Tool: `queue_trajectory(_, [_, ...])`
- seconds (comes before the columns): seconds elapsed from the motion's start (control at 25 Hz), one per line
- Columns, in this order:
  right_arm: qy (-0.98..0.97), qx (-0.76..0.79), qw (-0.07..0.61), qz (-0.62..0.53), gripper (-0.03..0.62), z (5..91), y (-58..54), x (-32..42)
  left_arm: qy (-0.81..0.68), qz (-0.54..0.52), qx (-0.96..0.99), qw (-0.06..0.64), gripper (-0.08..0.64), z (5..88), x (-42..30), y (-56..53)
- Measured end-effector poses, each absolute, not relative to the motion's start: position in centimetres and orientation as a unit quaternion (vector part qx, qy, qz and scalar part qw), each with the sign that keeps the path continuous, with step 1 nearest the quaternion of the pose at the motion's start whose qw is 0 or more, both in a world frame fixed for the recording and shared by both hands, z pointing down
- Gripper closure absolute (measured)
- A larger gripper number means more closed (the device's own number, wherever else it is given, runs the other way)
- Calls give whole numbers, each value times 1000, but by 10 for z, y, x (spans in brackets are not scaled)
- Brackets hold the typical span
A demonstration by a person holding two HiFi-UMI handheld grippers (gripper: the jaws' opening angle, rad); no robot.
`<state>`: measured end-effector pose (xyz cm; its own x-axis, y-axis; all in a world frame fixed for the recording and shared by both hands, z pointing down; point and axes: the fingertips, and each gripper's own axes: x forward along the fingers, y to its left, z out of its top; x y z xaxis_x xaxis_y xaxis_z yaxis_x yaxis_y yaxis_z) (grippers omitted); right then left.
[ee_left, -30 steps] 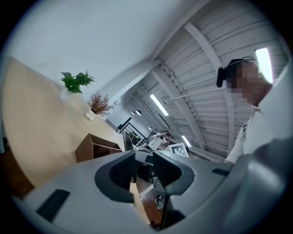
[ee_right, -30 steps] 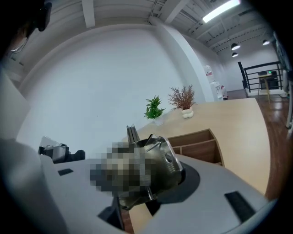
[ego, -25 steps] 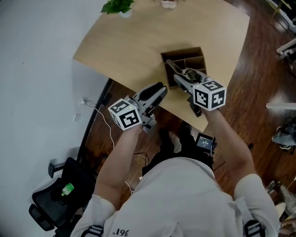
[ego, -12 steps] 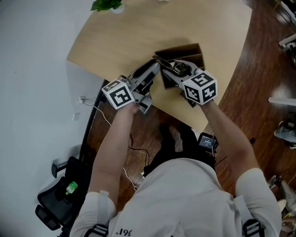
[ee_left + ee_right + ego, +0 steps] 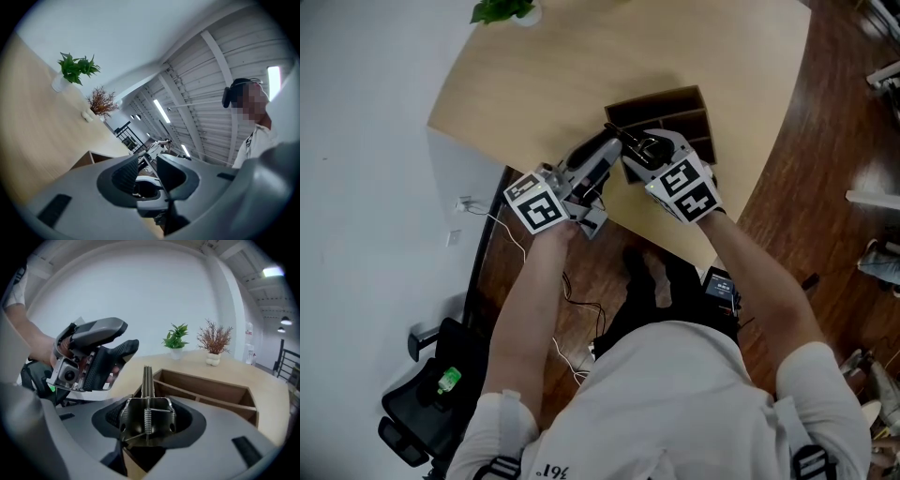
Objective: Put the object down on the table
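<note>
My right gripper (image 5: pixel 639 156) is shut on a metal spring tool (image 5: pixel 147 414). The jaws squeeze its sprung body, and its two flat blades (image 5: pixel 147 378) lie together and point forward. It hangs over the near edge of the light wooden table (image 5: pixel 572 66), just in front of a brown wooden compartment box (image 5: pixel 667 105). My left gripper (image 5: pixel 604 150) comes in from the left with its jaws apart. In the left gripper view the thin blade tip (image 5: pixel 151 165) runs through the gap between them, and whether they touch it I cannot tell.
A green potted plant (image 5: pixel 501 9) stands at the table's far left corner, with a dried plant (image 5: pixel 214 341) beside it. A black office chair (image 5: pixel 422 414) and loose cables (image 5: pixel 487 221) are on the dark wooden floor left of the table.
Both grippers have moved forward over the table's near edge. The left gripper has swung right and up to the tool's tip. The right gripper still holds the tool.
</note>
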<state>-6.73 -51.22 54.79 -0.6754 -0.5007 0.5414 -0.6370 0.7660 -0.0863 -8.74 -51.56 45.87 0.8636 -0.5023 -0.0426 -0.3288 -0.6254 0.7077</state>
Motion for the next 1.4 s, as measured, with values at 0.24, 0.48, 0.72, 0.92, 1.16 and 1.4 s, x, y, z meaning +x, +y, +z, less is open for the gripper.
queue_trajectory(0.24, [-902, 323, 259, 128, 393, 553, -512, -71, -236, -107, 890, 374, 465, 475, -87, -510])
queue_trajectory(0.48, [-896, 331, 280, 97, 393, 553, -513, -66, -234, -103, 892, 373, 465, 474, -86, -509])
queue_trajectory(0.72, [-884, 346, 307, 63, 334, 554, -509, -61, -236, -90, 893, 372, 465, 476, -85, -499])
queue_trajectory(0.92, [-872, 369, 316, 55, 330, 554, -503, -48, -236, -88, 894, 371, 465, 474, -85, -490])
queue_trajectory(1.16, [-868, 372, 328, 34, 330, 550, -488, -43, -236, -87, 894, 372, 465, 474, -88, -478])
queue_trajectory(1.4, [-867, 363, 342, 10, 339, 552, -490, -45, -230, -85, 896, 369, 465, 471, -86, -469])
